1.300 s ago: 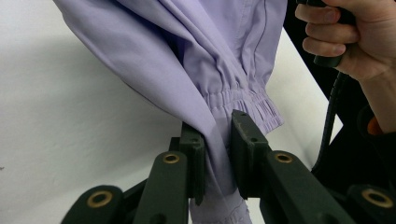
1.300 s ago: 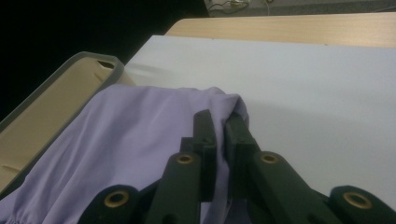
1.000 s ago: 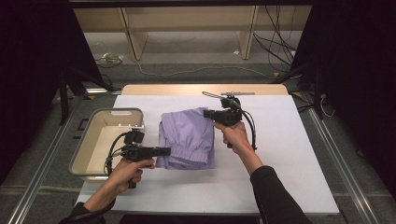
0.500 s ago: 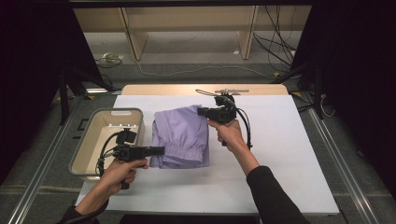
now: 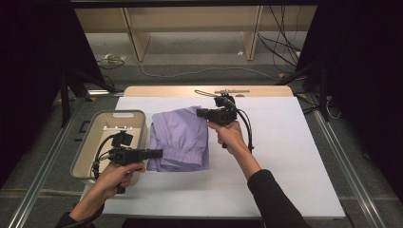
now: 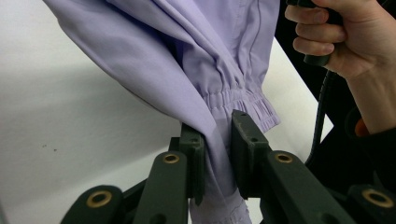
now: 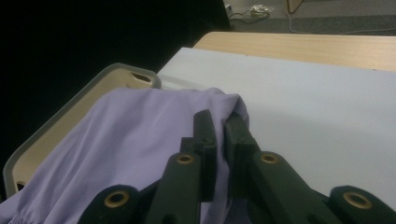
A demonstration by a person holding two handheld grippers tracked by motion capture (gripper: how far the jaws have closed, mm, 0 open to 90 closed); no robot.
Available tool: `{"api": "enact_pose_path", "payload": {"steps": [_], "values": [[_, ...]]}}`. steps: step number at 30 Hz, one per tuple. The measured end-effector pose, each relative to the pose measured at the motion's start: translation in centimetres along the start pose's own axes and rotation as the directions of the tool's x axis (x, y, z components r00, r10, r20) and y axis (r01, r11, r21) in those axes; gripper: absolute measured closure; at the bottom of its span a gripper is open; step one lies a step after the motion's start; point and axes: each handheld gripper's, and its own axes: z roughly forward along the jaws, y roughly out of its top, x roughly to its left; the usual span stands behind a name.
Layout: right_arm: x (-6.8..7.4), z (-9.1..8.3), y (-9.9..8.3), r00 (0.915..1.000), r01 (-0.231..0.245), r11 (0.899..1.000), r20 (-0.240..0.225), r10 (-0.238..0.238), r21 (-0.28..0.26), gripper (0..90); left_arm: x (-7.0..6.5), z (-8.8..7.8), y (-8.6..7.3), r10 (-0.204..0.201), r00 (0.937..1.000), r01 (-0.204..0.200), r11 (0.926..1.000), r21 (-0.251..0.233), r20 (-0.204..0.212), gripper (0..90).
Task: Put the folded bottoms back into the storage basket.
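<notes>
Both grippers have hold of the lilac garment (image 5: 179,138) on the white table cover (image 5: 285,156), just right of the beige bin (image 5: 90,142). The left gripper (image 5: 154,153), held low at the near left corner of the cloth, has its jaws pinched on the fabric; in the left gripper view the left gripper (image 6: 217,154) grips a fold of the lilac garment (image 6: 196,60) beside its gathered elastic cuff (image 6: 243,100), and the cloth hangs taut above the table. The right gripper (image 5: 202,113) is clamped on the far right corner; the right gripper view has the right gripper (image 7: 219,140) squeezing a thin edge of cloth, with the lilac garment (image 7: 121,140) spreading toward the beige bin (image 7: 84,95). The person's right hand (image 6: 345,37) is wrapped around its handle.
</notes>
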Motion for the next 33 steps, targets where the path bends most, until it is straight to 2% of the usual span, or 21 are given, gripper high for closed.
{"api": "enact_pose_path", "payload": {"steps": [8,21,33], "values": [[0.5,0.5,0.2,0.9999,-0.004,1.0,-0.016,0.004,-0.007,85.7,0.3,-0.7,0.0,0.003,1.0,-0.003,1.0,-0.004,-0.005,76.1],[2.3,1.9,1.6,0.9994,0.012,1.0,-0.032,-0.013,-0.012,85.7,0.8,-2.5,0.4,0.003,0.9999,-0.004,0.9996,-0.029,-0.015,76.0],[3.2,2.9,2.3,0.999,0.006,1.0,-0.044,-0.006,-0.008,85.8,1.4,-3.8,0.6,-0.002,0.9997,0.001,0.9987,-0.05,-0.026,76.0]]}}
